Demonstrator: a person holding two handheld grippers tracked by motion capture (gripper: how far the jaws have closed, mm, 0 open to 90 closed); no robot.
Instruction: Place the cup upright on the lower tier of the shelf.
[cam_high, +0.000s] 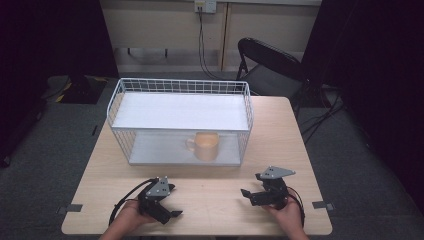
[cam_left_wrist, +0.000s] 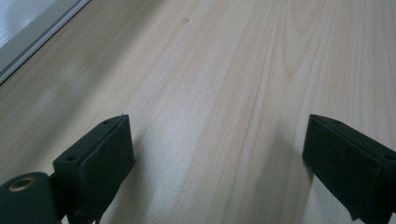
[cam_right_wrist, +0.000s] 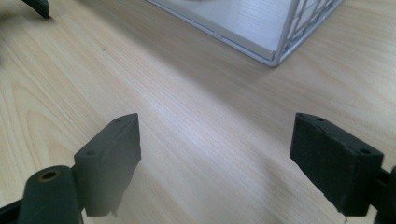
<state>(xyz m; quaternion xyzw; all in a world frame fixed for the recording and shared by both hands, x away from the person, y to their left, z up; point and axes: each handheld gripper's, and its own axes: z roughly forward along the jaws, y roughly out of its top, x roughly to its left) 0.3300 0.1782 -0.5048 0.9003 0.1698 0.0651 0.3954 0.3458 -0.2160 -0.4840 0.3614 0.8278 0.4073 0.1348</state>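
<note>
The high view is dim and soft, with dark, nearly black corners at both sides; the table (cam_high: 200, 200) is the brightest part, lit evenly from above. Fine detail is lost: the rack (cam_high: 180, 120) wires look grainy and the mug (cam_high: 206, 146) is a pale blur. Faint shadows lie just under the left gripper (cam_high: 167, 200) and the right gripper (cam_high: 252, 192). In the left gripper view, a soft sheen crosses the wood ahead of the jaws, which are slightly out of focus; shadows fall beside each. The right gripper view is brighter, perhaps from overhead light, with a broad shadow before the rack (cam_right_wrist: 261, 28).
</note>
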